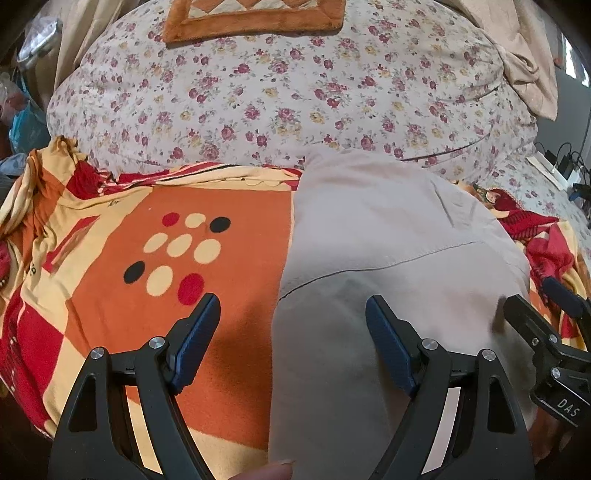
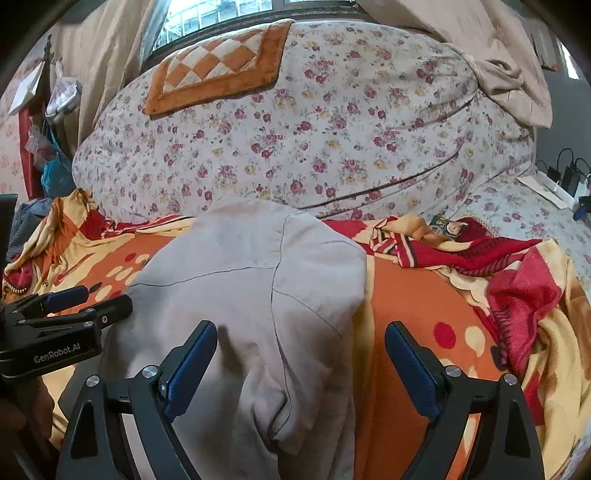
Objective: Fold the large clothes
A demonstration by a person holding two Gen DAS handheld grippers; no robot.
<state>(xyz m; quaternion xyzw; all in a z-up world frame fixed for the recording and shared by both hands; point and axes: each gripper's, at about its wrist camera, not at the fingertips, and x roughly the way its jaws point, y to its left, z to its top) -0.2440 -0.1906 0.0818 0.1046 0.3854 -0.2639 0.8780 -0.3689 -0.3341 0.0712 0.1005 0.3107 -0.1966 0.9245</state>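
Garment (image 2: 243,295): soft, light, limp cloth on blanket (image 1: 229,295); grip at hem corners. Left claw (image 1: 291,321) and right claw (image 2: 301,347) apart, empty.

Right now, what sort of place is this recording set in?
Most likely a bedroom: a floral quilt heaped on a bed, a patterned blanket spread under the beige garment, and curtains beside a window.

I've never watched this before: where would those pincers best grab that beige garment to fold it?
Probably the beige garment at its near hem, from the front: that edge lies loose between the open right gripper fingers, and the left gripper is open above its left edge.
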